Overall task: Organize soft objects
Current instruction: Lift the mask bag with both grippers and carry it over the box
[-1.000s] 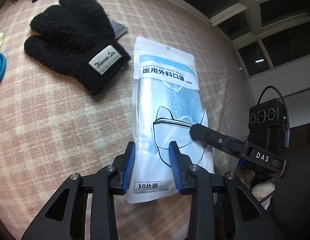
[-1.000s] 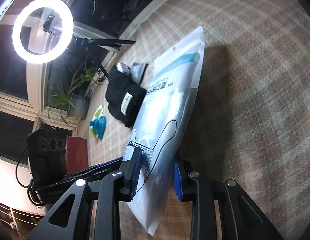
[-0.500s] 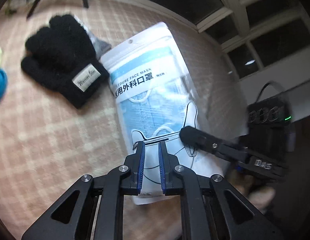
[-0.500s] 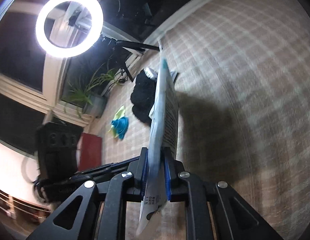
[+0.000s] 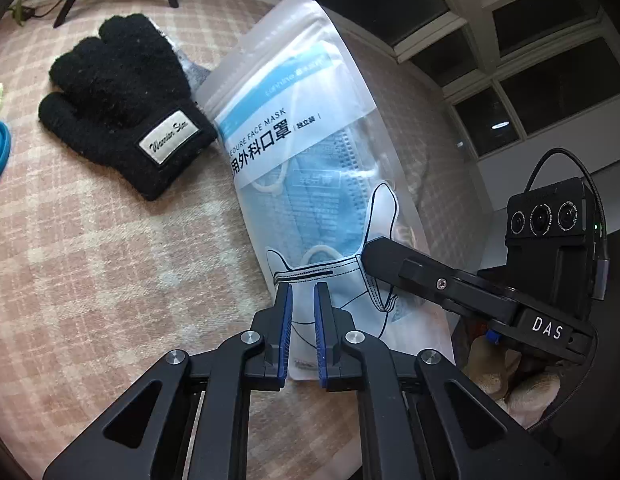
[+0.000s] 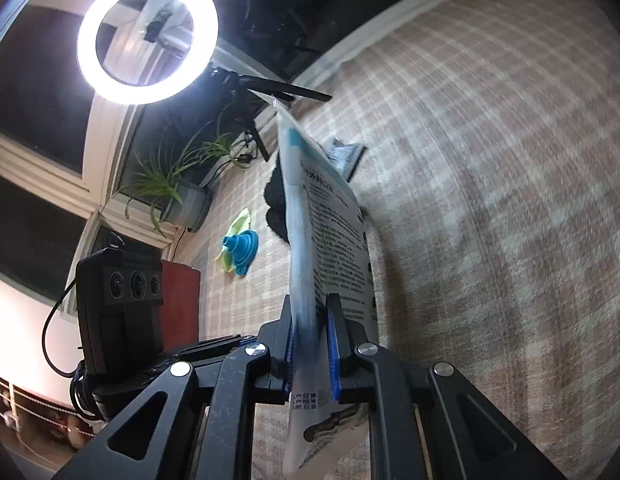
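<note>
A white and blue pack of face masks (image 5: 310, 176) is lifted off the checked cloth and tilted up. My right gripper (image 6: 311, 348) is shut on its lower end; the pack (image 6: 329, 236) stands edge-on between the pads. In the left wrist view the right gripper's finger (image 5: 429, 276) lies across the pack's lower right. My left gripper (image 5: 301, 332) is narrowly closed at the pack's lower edge; whether it pinches the pack I cannot tell. A black fuzzy glove (image 5: 122, 104) lies flat to the left of the pack.
A blue collapsible funnel (image 6: 242, 250) and a yellow-green cloth (image 6: 240, 220) lie on the checked cloth further left. A small grey packet (image 6: 343, 154) lies beyond the glove. A ring light (image 6: 148, 36), a potted plant (image 6: 178, 188) and windows stand past the surface's edge.
Both grippers closed from wide open around the pack. The right gripper took hold of it and lifted it from flat on the cloth to tilted and on edge.
</note>
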Demonstrator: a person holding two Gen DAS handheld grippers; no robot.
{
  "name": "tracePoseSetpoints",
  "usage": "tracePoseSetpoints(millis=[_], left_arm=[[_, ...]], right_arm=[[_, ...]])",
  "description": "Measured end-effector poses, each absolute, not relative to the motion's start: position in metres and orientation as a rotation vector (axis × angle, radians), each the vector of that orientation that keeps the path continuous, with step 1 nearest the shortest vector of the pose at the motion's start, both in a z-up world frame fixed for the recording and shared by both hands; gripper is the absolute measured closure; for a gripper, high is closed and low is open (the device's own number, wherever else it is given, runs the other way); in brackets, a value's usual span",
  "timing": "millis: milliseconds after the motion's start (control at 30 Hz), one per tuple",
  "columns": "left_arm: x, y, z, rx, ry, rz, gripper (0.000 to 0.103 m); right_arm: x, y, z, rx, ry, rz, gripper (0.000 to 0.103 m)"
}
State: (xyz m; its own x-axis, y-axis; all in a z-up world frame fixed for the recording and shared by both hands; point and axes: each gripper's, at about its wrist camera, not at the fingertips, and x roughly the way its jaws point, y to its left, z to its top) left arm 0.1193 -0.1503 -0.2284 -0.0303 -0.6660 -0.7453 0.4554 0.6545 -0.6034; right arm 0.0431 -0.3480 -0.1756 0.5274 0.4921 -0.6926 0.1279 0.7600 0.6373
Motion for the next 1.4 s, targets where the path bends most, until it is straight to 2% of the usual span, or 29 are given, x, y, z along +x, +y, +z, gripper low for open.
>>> tracePoseSetpoints(millis=[267, 500, 1100, 1400], left_arm=[[0.121, -0.126, -0.208, -0.23, 1.268, -0.914, 0.096], [0.122, -0.074, -0.184, -0.283, 1.187, -0.868, 0.096], [0.087, 0.122, -0.111, -0.419, 0.936, -0.526, 0.101], [0.061, 0.213, -0.104, -0.467, 0.877, -0.356, 0.101]], right_arm=[[0.045, -0.335, -0.151, 0.66, 0.998, 0.268, 0.091], [0.059, -0.295, -0.125, 0.589, 0.99, 0.342, 0.091], [0.095, -0.083, -0.074, 0.391, 0.988, 0.728, 0.091], [0.102, 0.028, -0.073, 0.349, 1.021, 0.886, 0.091]])
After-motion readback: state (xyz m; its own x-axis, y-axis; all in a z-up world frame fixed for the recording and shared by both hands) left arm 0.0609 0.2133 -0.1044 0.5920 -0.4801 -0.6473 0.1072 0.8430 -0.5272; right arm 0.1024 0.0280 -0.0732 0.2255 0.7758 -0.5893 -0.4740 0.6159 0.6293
